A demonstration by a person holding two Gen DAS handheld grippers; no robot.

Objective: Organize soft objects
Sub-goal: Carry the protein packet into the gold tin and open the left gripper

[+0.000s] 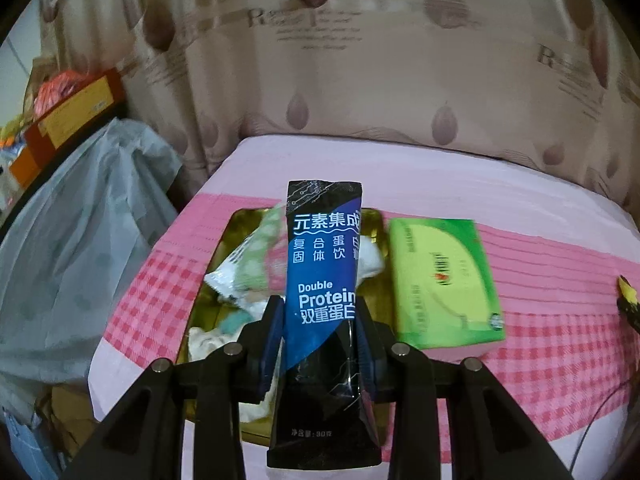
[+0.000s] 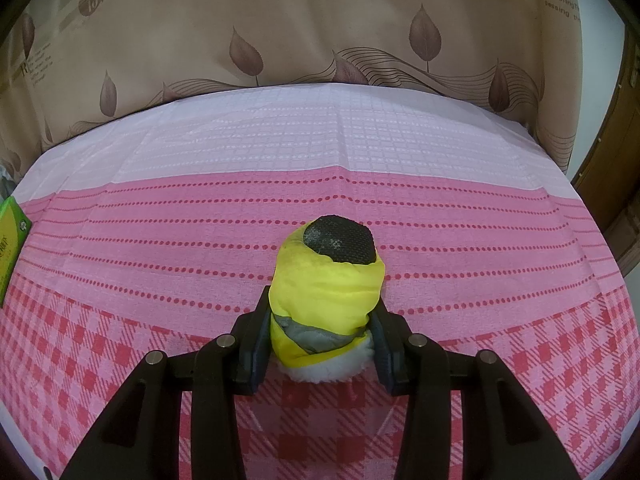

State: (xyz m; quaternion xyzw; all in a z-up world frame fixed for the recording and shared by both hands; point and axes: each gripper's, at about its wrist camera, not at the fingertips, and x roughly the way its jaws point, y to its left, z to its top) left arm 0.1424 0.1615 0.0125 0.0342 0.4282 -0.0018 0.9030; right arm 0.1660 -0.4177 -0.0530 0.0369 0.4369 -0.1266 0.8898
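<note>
In the left wrist view my left gripper [image 1: 318,320] is shut on a blue and black protein drink sachet [image 1: 324,280], held upright above a gold tray [image 1: 376,232]. The tray holds a green and white packet [image 1: 248,264] and crumpled white soft items [image 1: 370,260]. A green tissue pack [image 1: 442,280] lies flat to the right of the tray. In the right wrist view my right gripper [image 2: 322,316] is shut on a yellow rolled fabric bundle [image 2: 326,292] with a black mesh end and a grey strip, above the pink cloth.
A pink checked cloth [image 2: 160,240] covers the table. A beige leaf-print curtain [image 2: 280,32] hangs behind. A grey plastic bag [image 1: 80,240] and stacked boxes [image 1: 72,112] stand left of the table. The tissue pack's edge [image 2: 10,240] shows at the far left of the right wrist view.
</note>
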